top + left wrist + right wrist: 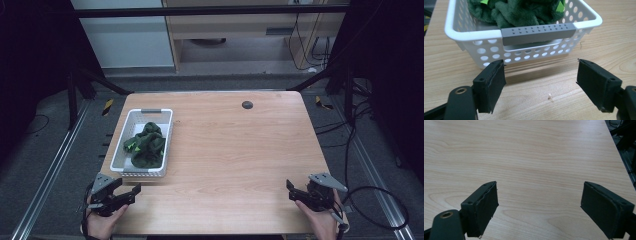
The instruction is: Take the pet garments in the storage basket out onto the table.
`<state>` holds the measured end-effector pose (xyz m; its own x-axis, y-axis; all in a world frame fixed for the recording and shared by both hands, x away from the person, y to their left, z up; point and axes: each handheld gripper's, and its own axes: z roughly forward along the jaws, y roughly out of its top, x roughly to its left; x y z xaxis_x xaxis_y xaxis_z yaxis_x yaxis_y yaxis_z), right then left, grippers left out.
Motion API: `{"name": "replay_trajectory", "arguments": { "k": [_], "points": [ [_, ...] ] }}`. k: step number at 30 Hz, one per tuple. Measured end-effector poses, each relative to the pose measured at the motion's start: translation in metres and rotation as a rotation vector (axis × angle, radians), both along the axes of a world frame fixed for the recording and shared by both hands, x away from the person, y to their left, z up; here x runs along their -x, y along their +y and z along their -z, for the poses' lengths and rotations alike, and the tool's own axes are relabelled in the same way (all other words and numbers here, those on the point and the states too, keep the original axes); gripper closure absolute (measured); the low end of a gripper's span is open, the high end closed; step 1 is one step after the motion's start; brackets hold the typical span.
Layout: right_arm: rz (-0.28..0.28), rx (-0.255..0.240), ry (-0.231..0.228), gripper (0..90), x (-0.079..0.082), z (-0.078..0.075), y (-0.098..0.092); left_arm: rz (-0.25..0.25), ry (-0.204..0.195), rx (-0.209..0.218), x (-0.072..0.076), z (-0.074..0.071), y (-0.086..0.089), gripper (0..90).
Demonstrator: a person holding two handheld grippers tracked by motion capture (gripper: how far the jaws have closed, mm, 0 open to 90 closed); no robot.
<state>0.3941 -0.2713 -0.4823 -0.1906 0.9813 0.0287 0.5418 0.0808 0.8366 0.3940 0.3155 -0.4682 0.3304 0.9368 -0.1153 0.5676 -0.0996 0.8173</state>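
- Facing the white perforated basket (486,47), the left gripper (540,82) sat at the table's (235,150) seven o'clock corner, jaws spread and empty.
- The right gripper (539,207) waited at five o'clock, jaws likewise parted over bare wood.
- Green plush cloth (146,145) lay inside the basket, at nine o'clock.
- Best approach, probably: descend over the rim, clearing the grey handle (538,33).

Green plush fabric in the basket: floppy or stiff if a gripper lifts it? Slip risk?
Probably floppy: the green plush fabric lies crumpled in soft folds inside the white basket, so it would likely drape and trail from one pinch. It looks light for its bulk. The fuzzy pile should grip well, not slip, though a fold might snag on the basket's rim.
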Motion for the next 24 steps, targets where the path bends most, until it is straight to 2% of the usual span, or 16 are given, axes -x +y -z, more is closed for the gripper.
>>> {"name": "replay_trajectory", "arguments": {
  "k": [5,10,12,17,24],
  "points": [
    [-0.027,-0.001,-0.017,14.8,0.000,0.000,0.005,-0.011,-0.019,0.024,0.004,-0.006,0.002,23.6],
    [-0.053,0.021,-0.021,14.8,-0.001,0.001,0.009,-0.013,-0.033,0.015,0.004,-0.012,0.004,23.3],
    [-0.062,0.016,-0.019,14.6,-0.002,0.002,0.011,-0.017,-0.038,0.013,0.004,-0.014,0.005,23.0],
    [-0.085,0.023,-0.011,14.6,-0.003,0.003,0.014,-0.008,-0.055,0.024,0.004,-0.021,0.004,22.0],
    [-0.091,0.025,-0.017,13.8,-0.004,0.003,0.014,-0.014,-0.075,0.031,0.002,-0.032,0.007,21.1]
  ]
}}
